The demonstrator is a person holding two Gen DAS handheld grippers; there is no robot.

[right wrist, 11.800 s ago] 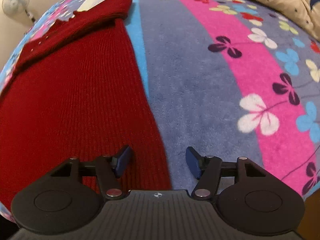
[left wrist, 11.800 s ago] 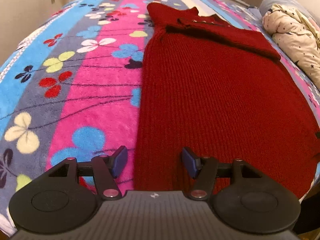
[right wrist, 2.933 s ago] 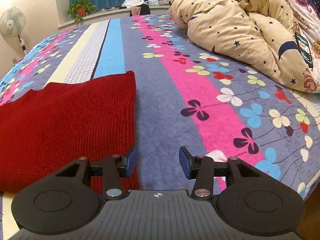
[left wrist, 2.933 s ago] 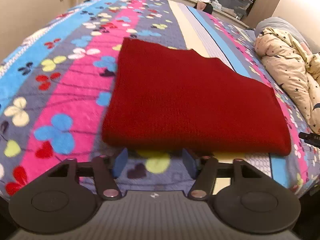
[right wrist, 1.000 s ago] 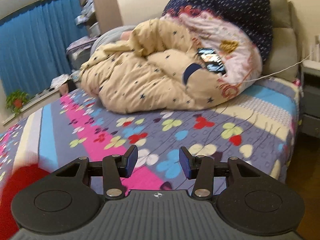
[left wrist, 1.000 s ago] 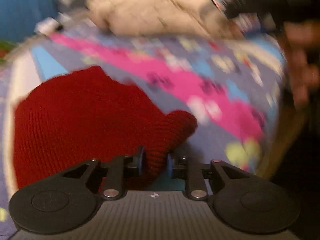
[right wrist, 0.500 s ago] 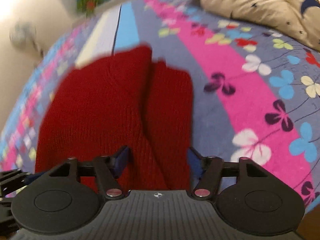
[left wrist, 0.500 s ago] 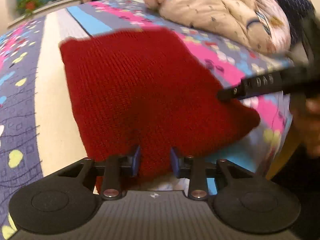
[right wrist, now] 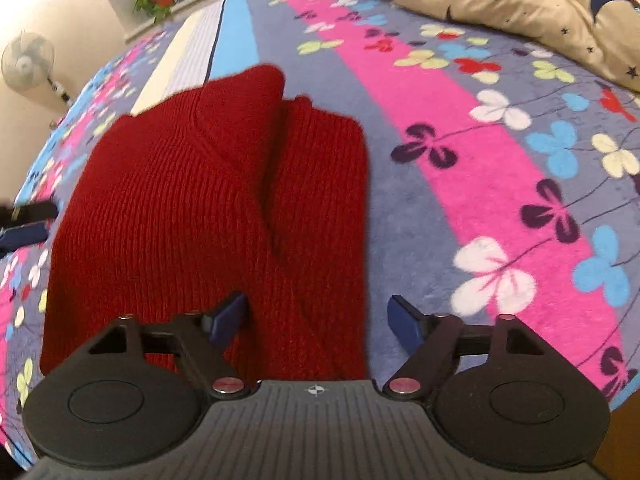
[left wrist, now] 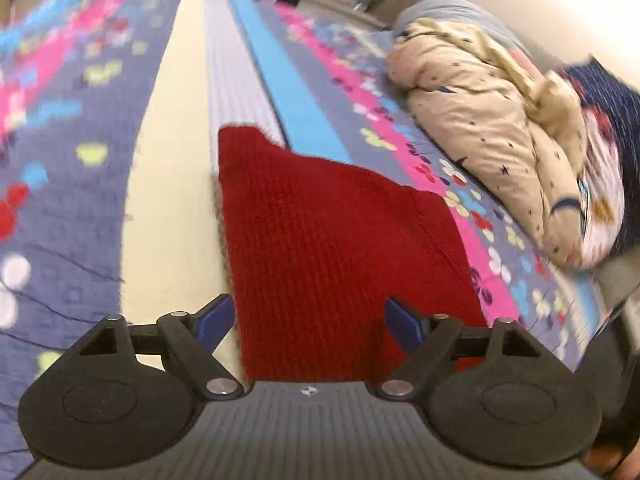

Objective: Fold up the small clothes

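Sweater (right wrist: pixel 208 216): one red ribbed knit, folded in thick layers, laid on fleecy flower-striped bedspread (right wrist: pixel 460 128) | left gripper (left wrist: pixel 306 322): blue-tipped jaws spread wide above sweater's near edge, nothing held | right gripper (right wrist: pixel 318 318): jaws spread wide over sweater's right edge, nothing held | one star-printed cream duvet (left wrist: pixel 492 148) heaped beyond.

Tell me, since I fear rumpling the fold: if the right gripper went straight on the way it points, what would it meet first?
Most likely the folded red sweater. The right gripper is open, its left finger over the knit and its right finger over the floral blanket. How high it sits above the fabric is unclear.
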